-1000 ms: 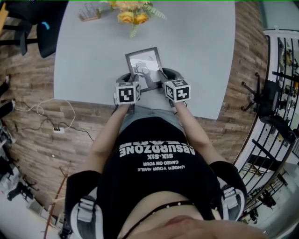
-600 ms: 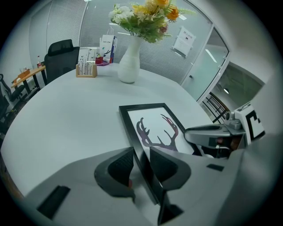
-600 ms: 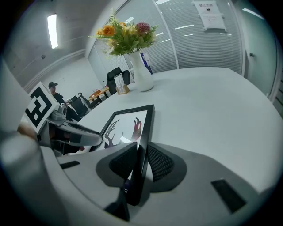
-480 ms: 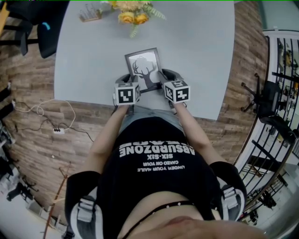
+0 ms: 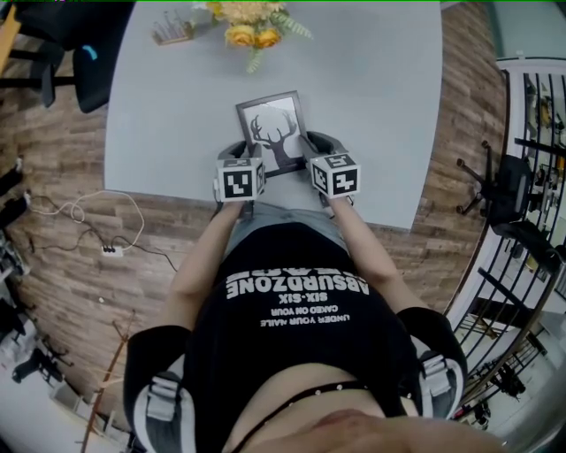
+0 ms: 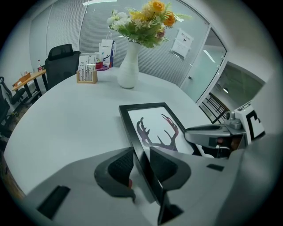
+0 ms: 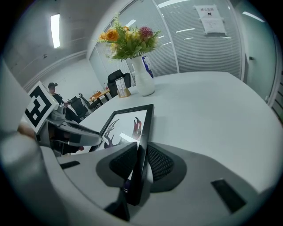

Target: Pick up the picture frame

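The picture frame (image 5: 274,131) is black with a deer-antler print and lies near the front edge of the grey table (image 5: 371,106). My left gripper (image 5: 248,152) is shut on its left side rail and my right gripper (image 5: 311,146) on its right side rail. In the left gripper view the rail of the frame (image 6: 154,128) runs between the two pads of the left gripper (image 6: 141,165). The right gripper view shows the frame (image 7: 126,123) edge-on, pinched by the right gripper (image 7: 140,162). Its near end looks raised. I cannot tell whether the far edge touches the table.
A white vase of flowers (image 5: 252,31) stands at the table's far side, beyond the frame. A small wooden card holder (image 5: 171,26) is to the vase's left. A black office chair (image 5: 88,62) is off the table's left side. The table's front edge runs just behind the grippers.
The glare on the frame's glass has gone and the deer print now shows plainly, so the frame has tipped slightly. Both grippers have stayed in place on its sides.
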Available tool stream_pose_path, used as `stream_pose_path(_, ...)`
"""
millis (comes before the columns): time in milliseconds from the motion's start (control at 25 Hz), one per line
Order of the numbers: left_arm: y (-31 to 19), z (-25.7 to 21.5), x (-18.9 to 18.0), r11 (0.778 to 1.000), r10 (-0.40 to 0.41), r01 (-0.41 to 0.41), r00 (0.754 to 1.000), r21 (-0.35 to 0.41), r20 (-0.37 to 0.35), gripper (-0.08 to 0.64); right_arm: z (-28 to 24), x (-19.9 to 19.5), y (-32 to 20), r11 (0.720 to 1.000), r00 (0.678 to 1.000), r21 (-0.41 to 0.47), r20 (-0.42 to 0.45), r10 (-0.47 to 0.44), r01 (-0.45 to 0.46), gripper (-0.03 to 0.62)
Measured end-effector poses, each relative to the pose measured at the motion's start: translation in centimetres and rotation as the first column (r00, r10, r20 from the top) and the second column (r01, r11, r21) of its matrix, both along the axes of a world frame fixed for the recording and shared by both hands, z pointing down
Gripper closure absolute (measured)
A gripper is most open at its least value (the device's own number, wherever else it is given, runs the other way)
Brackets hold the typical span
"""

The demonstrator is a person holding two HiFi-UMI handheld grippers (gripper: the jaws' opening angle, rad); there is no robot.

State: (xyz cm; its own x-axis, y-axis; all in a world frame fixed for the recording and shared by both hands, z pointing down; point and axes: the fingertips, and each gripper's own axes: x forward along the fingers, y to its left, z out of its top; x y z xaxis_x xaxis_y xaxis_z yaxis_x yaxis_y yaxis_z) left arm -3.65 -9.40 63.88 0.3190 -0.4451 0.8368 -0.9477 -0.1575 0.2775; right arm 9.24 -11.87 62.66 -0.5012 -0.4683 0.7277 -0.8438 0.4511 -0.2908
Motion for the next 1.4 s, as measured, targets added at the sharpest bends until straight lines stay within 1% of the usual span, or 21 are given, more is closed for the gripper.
stream_pose_path(280,-0.6,-0.1,-0.5,1.0,-0.003,0.003,1.0,0.013,0.002,0.434,-0.4,-0.4,-0.5,1.0,1.0,0.022,0.008,0.007,-0.007,0.506)
stream_pose_path(840,-1.0,-3.8,-0.2,0.997,-0.005,0.006,1.0,0.082,-0.009,0.437,-3.8,0.1,-0.4,0.995,0.999,0.091,0.025,0.031,-0.033,0.506)
stream_pose_path(1200,-1.1,-6.0,0.0,0.991,-0.005,0.009,0.999,0.135,-0.033,0.439,-6.1,0.2,-0.5,0.989,0.999,0.141,0.037,0.038,-0.043,0.506)
stream_pose_path(1400,-1.3,-7.4,-0.1,0.986,-0.007,0.014,0.999,0.165,-0.043,0.443,-7.5,0.2,-0.4,0.983,0.999,0.178,0.029,0.032,-0.037,0.506)
